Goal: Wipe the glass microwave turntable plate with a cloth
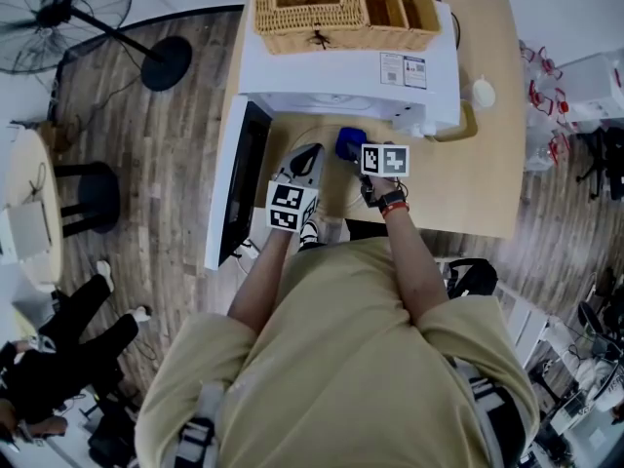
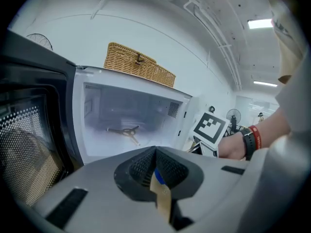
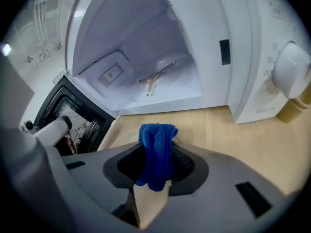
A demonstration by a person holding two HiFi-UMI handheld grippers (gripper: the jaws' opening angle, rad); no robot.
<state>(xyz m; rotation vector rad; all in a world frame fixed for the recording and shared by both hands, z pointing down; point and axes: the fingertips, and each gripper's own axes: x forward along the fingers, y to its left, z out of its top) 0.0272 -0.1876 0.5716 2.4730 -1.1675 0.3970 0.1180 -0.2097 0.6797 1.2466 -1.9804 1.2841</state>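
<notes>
Plate: clear glass, faint rim just showing on the counter [image 1: 458, 188] beside the cloth [image 3: 121, 141], in front of the open microwave [image 1: 341, 76]; it is out of the cavity, where only the roller ring [image 3: 154, 76] lies.
Left tongs [image 2: 155, 166]: clenched, pads all but meeting, a thin slit between them showing blue and counter; by my reading they pinch the plate's near rim, though the glass itself is too clear to make out there.
Right tongs [image 3: 155, 165]: grasping a bunched blue cloth [image 3: 156, 140], which sticks out ahead of the tips toward the plate.
Handling, plate: likely heavy for its size, stiff, slick and breakable; apt to slide or spin on the counter under a wipe. Best held at the rim, flat, with steady rather than hard pressure.
Handling, cloth: soft and light; the wad should press flat and drag well on glass.
In the way: the door [image 1: 239, 178] hangs open at the left, close beside the left tongs; the microwave front stands just beyond the plate, limiting forward strokes.
Around: wicker basket [image 1: 312, 8] on top of the microwave; a white bottle [image 1: 483, 94] to its right, well apart from the work.
</notes>
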